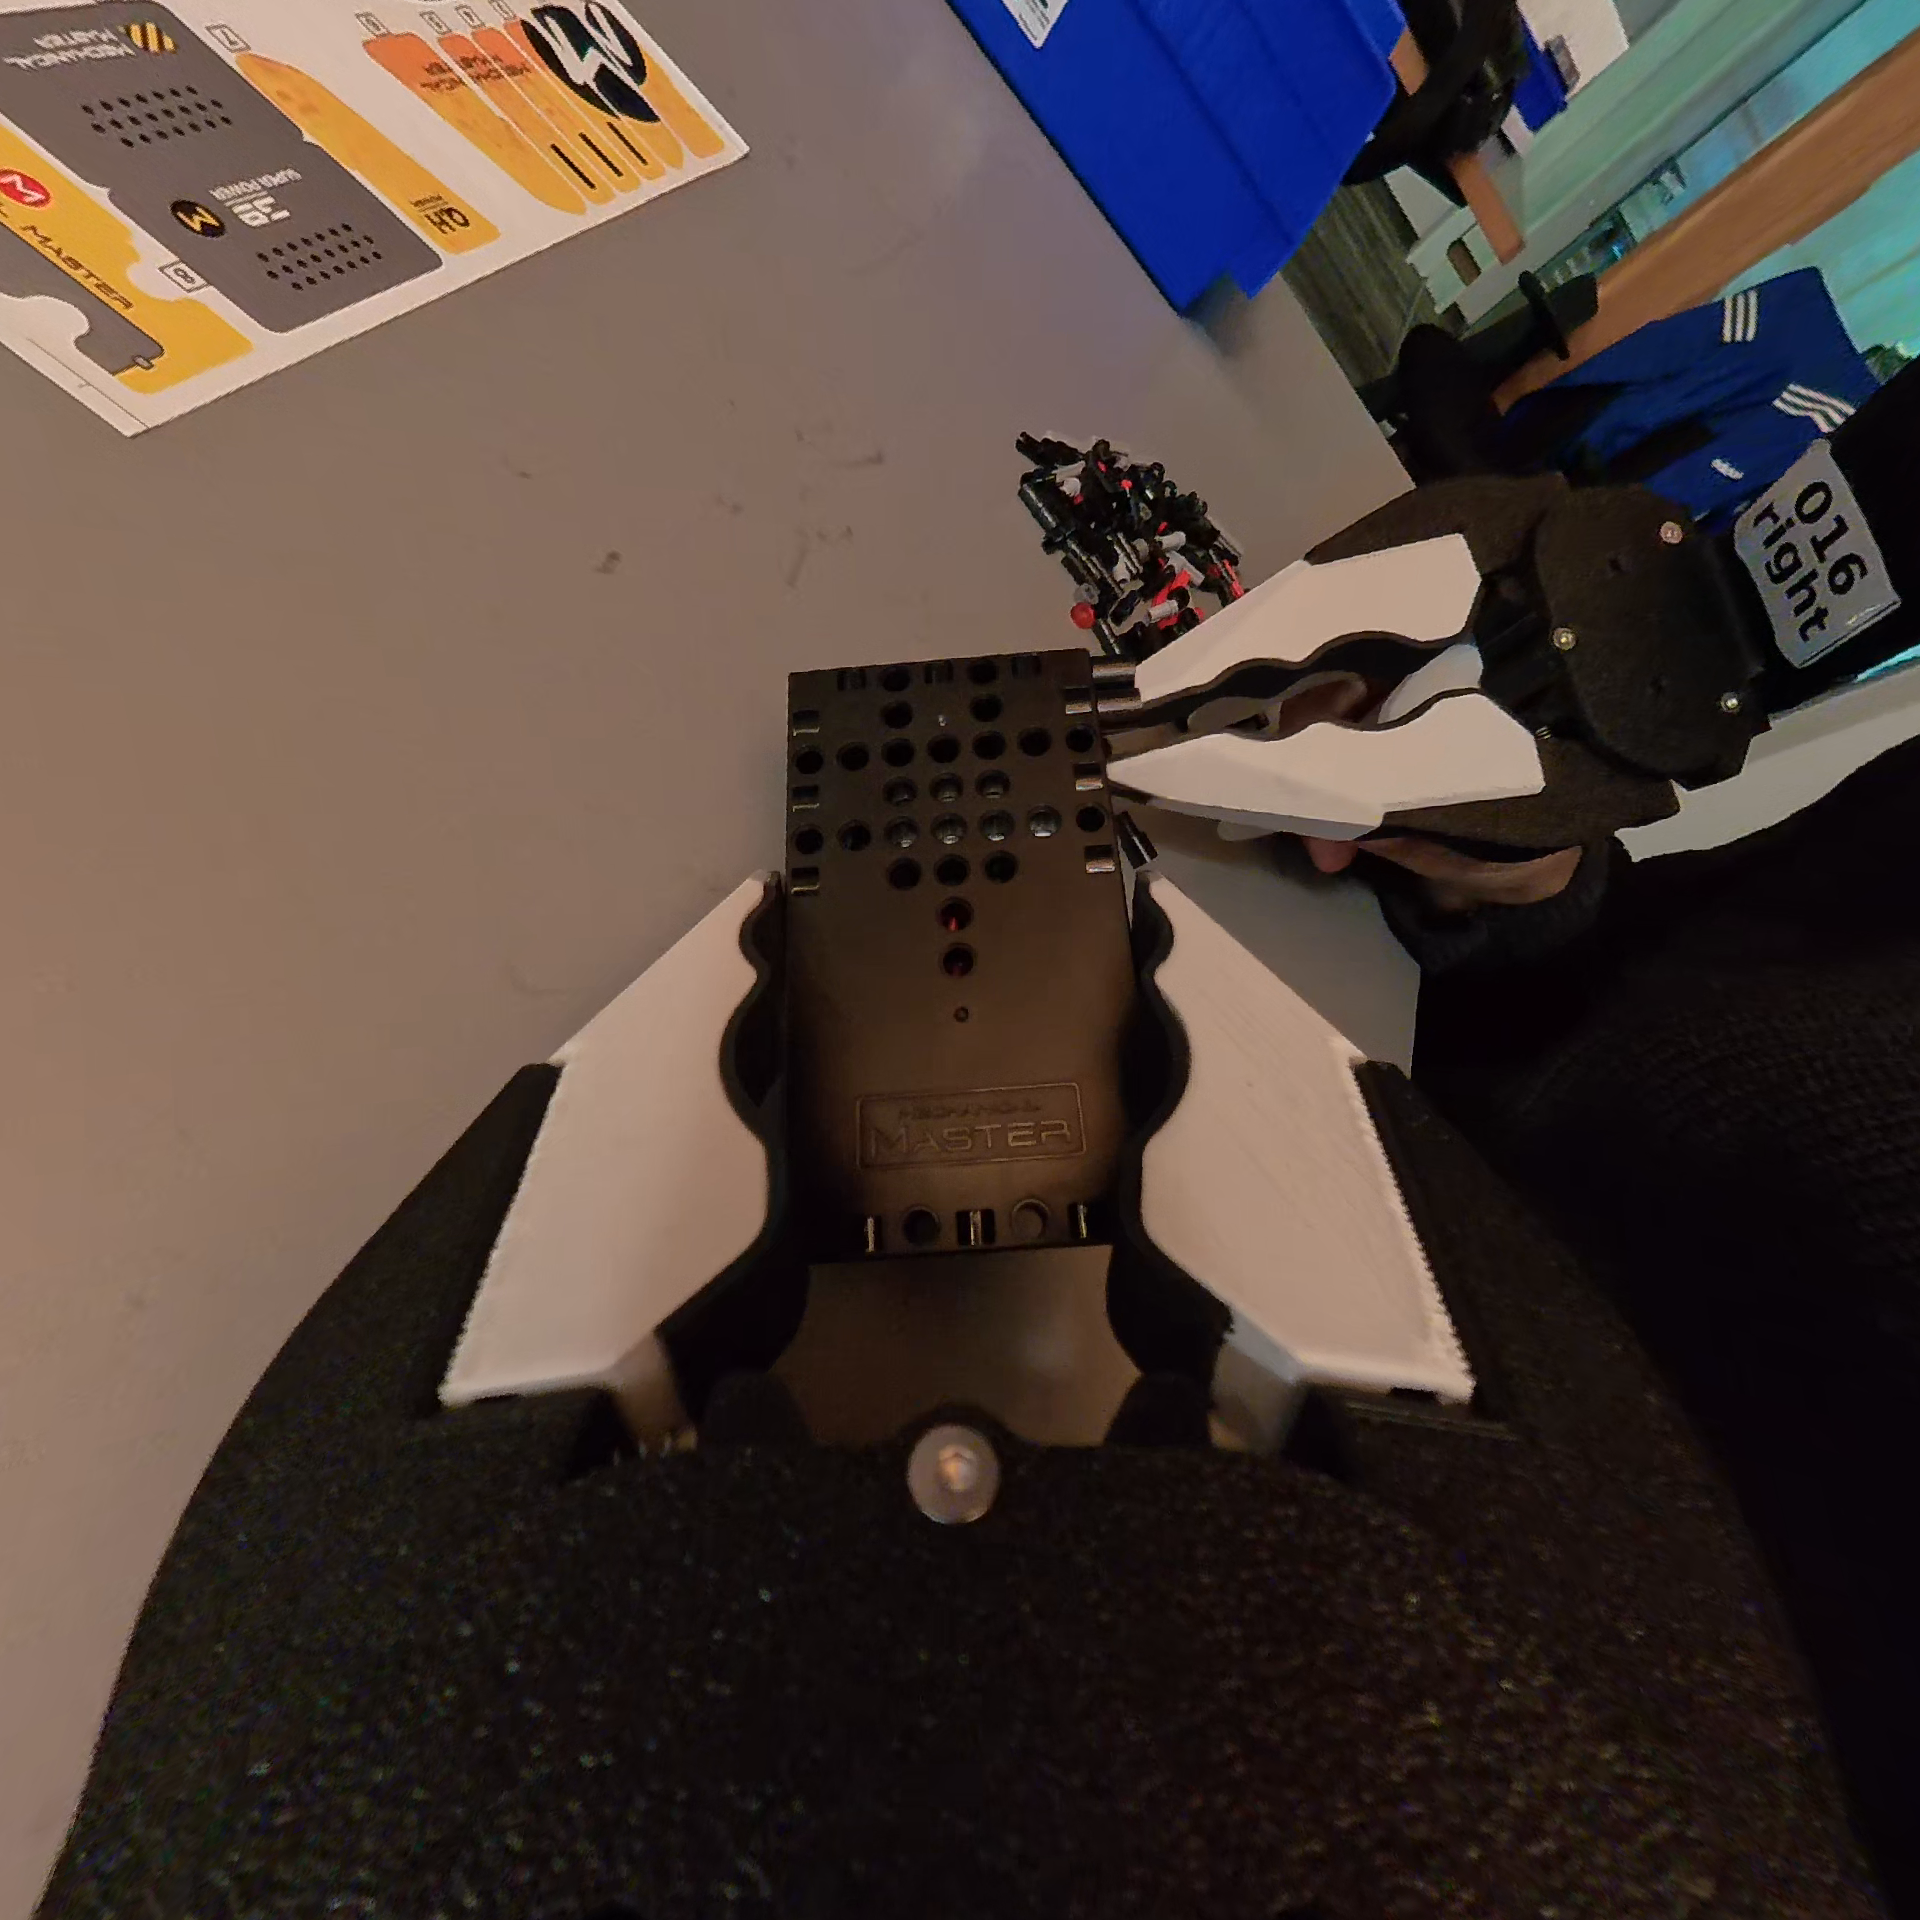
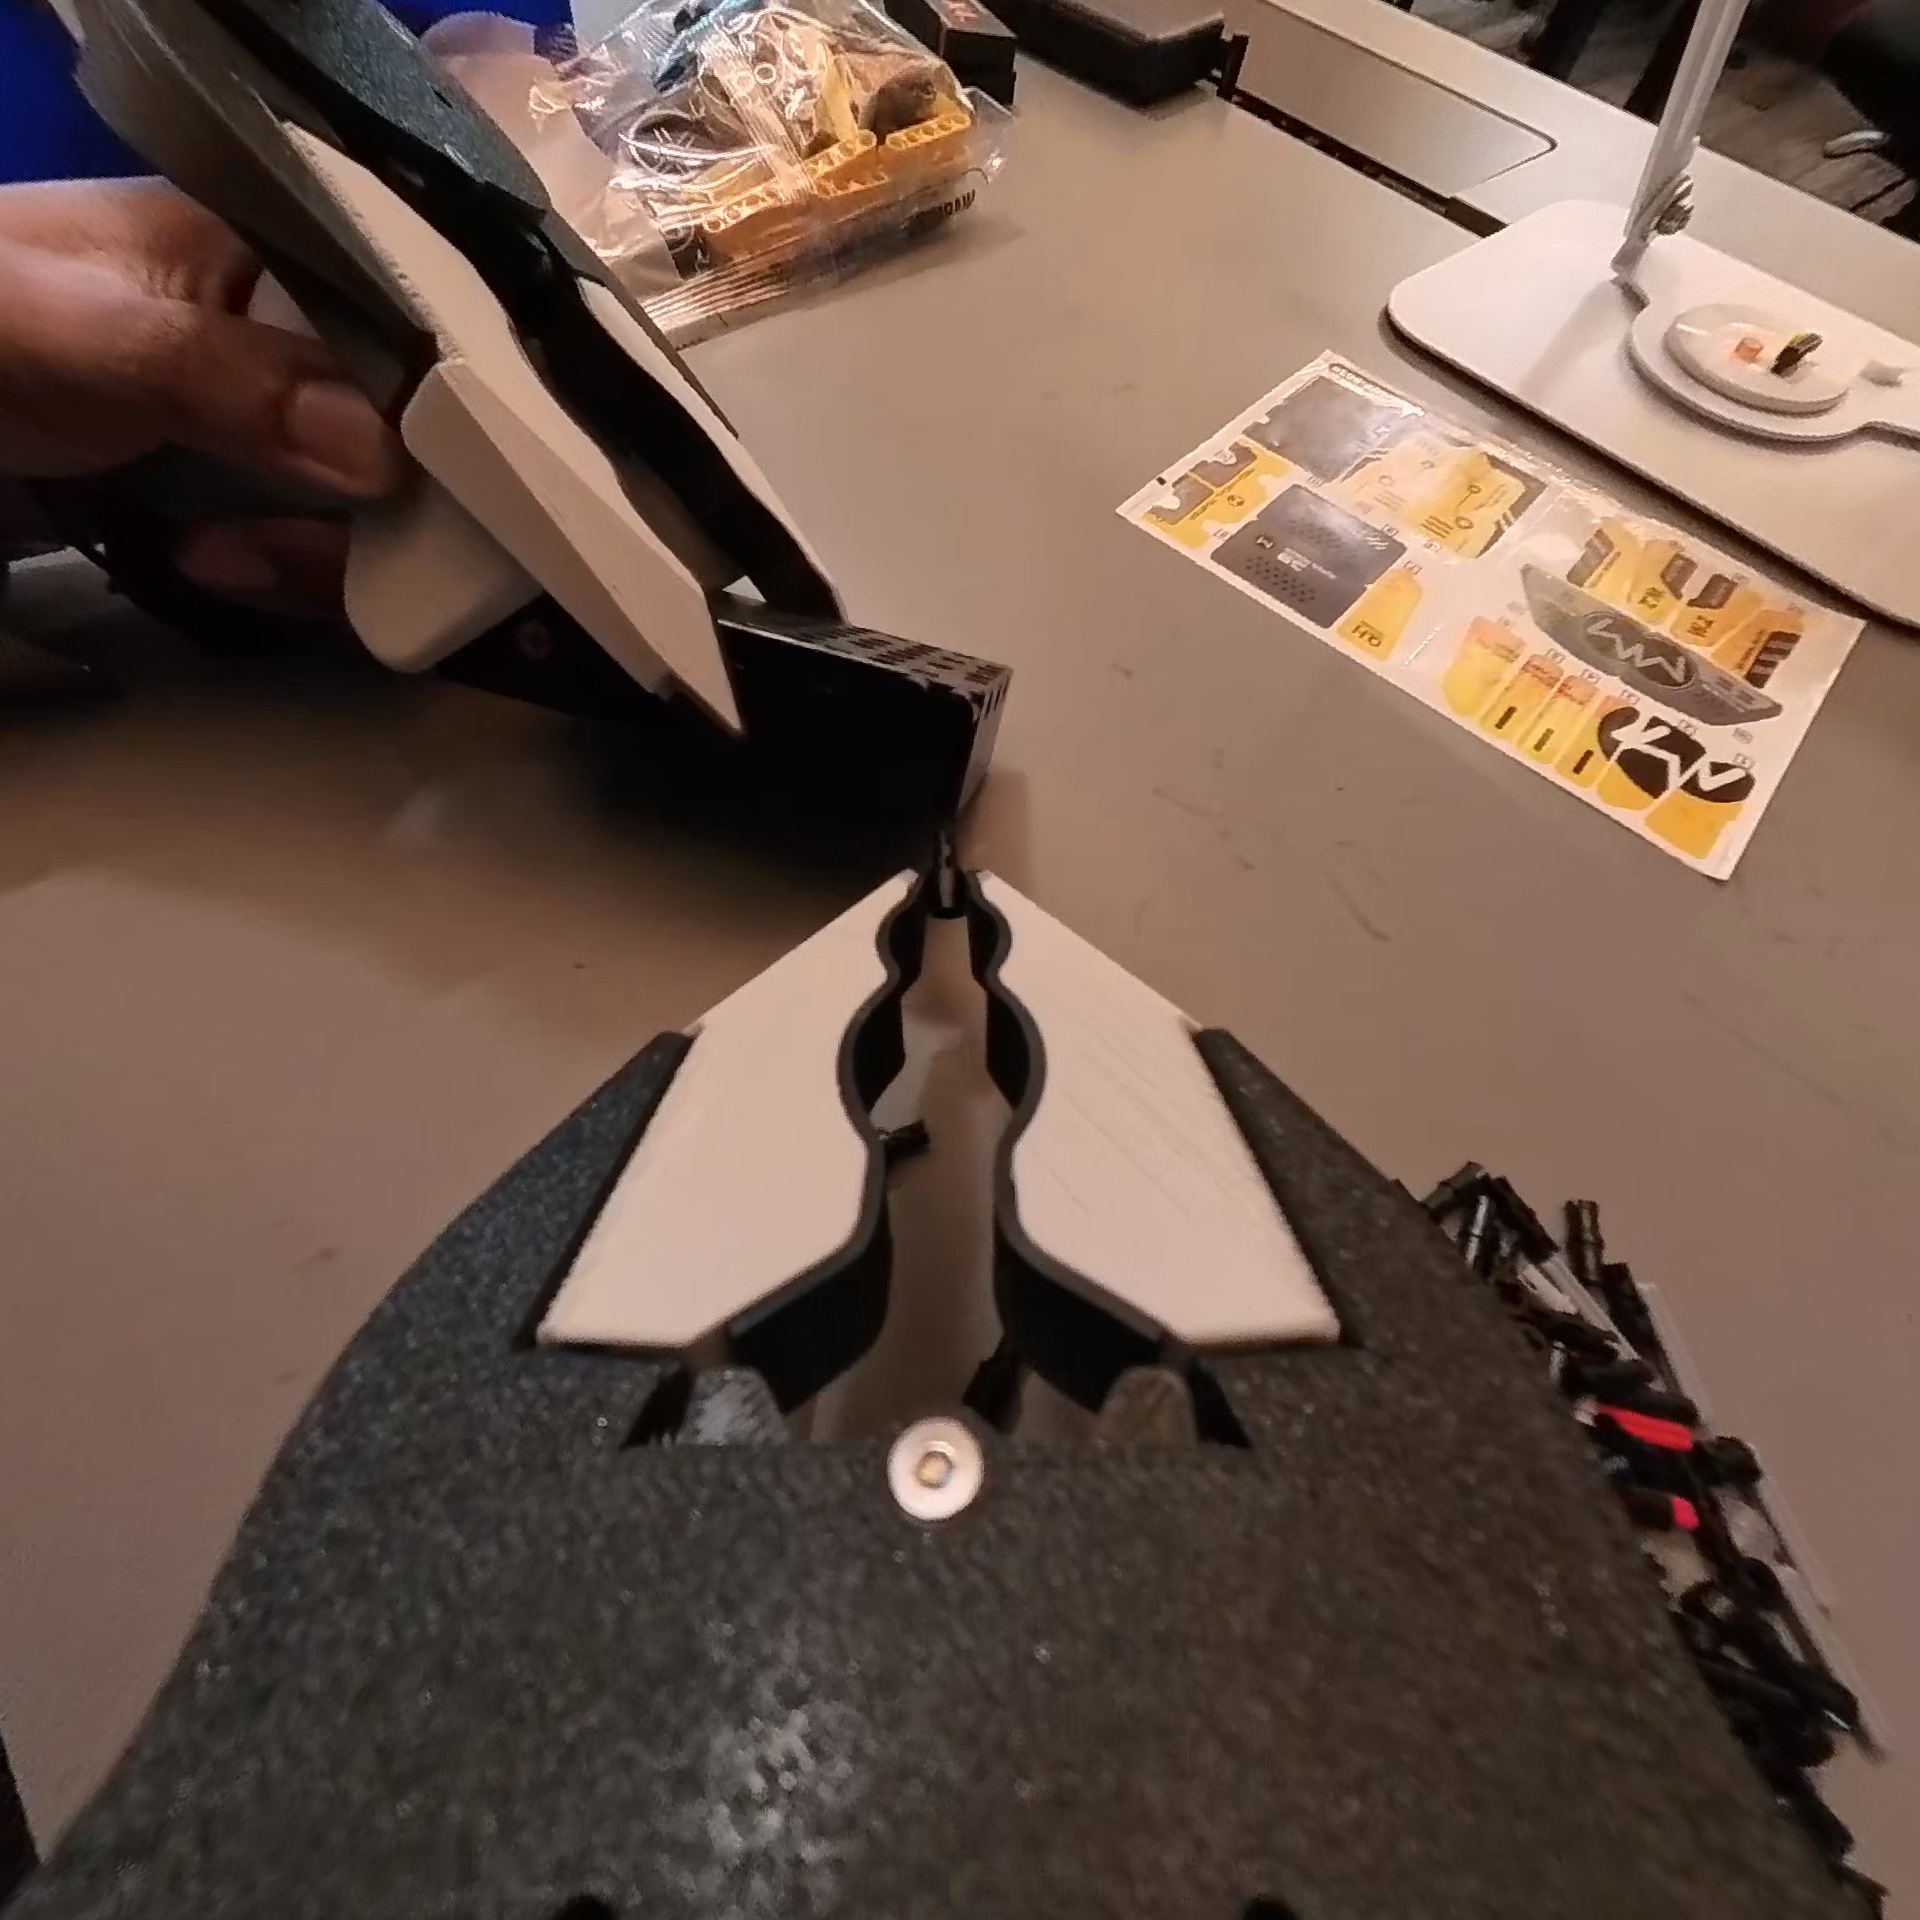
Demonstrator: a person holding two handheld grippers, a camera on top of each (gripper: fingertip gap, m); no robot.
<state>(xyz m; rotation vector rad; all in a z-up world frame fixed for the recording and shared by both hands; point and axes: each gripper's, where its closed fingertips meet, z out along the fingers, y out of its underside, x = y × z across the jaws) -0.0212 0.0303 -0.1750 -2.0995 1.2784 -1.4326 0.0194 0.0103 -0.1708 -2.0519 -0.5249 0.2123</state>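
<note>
My left gripper [image 1: 956,883] is shut on a black plastic block [image 1: 956,1039] with many round holes, gripping its two long sides and holding it tilted just above the grey table [image 1: 416,727]. My right gripper [image 2: 943,883] is shut on a small black pin [image 2: 943,868] at its fingertips. The pin's end is right at the near corner of the block [image 2: 883,717]. In the left wrist view the right gripper [image 1: 1117,732] reaches in from the right, its tips against the block's right edge. In the right wrist view the left gripper [image 2: 774,644] and a hand are at upper left.
A yellow and grey sticker sheet [image 2: 1507,623] lies flat on the table beyond the block; it also shows in the left wrist view [image 1: 312,177]. A pile of small black and red pins [image 1: 1132,540] lies by the right gripper. A clear bag of yellow parts [image 2: 790,145], a white stand base [image 2: 1558,343] and a blue bin [image 1: 1195,125] stand farther back.
</note>
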